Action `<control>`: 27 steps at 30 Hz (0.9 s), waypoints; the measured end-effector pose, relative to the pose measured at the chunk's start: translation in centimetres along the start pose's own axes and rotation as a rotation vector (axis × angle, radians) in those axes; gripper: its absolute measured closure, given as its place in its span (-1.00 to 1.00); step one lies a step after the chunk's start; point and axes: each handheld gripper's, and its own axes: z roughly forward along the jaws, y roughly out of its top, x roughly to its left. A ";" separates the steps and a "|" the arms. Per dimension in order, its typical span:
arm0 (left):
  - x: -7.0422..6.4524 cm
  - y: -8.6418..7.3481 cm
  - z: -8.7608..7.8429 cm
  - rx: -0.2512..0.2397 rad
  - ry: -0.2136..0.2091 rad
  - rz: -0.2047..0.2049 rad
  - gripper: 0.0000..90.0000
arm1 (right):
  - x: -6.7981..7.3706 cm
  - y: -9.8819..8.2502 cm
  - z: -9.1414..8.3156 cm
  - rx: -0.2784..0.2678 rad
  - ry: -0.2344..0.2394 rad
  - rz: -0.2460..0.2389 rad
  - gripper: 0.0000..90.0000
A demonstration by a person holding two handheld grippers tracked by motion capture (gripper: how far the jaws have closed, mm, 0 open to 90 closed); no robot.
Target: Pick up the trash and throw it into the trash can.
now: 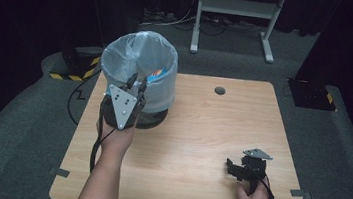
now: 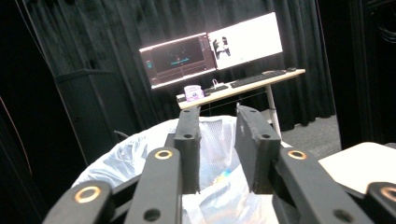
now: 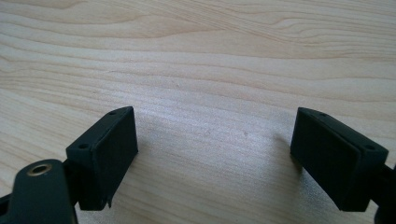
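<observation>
High view: table (image 1: 194, 147) | lined bin (image 1: 139, 75) at ten o'clock, blue item (image 1: 160, 73) already inside | left gripper (image 1: 136, 82) over rim, jaws parted, empty; lift straight clear of liner | right gripper (image 1: 237, 168) at four o'clock, jaws wide, resting.

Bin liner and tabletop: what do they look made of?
Liner: thin translucent plastic film, pale bluish white; it crinkles, folds over the rim and lets light through in the left gripper view. Tabletop: light wood grain, matte with a soft sheen; the look leaves solid wood or laminate open.
</observation>
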 end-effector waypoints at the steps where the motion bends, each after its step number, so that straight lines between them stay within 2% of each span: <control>1: 0.0 0.0 0.1 0.004 -0.005 -0.002 0.49 | 0.0 0.0 0.0 -0.001 0.001 0.000 -0.68; 4: -0.1 -0.2 0.2 0.016 -0.018 -0.009 0.39 | 0.0 0.0 0.0 0.000 0.000 0.000 -0.68; 11: 0.1 -0.9 0.5 0.033 -0.067 -0.067 0.11 | 0.0 0.0 0.0 0.000 0.000 0.000 -0.68; 19: 0.0 -2.3 0.7 0.082 -0.109 -0.087 -0.10 | 0.0 0.0 0.0 0.000 0.000 0.000 -0.68; 27: -0.2 -5.2 0.3 0.155 -0.155 -0.128 -0.22 | 0.0 0.0 0.0 -0.001 0.004 -0.002 -0.68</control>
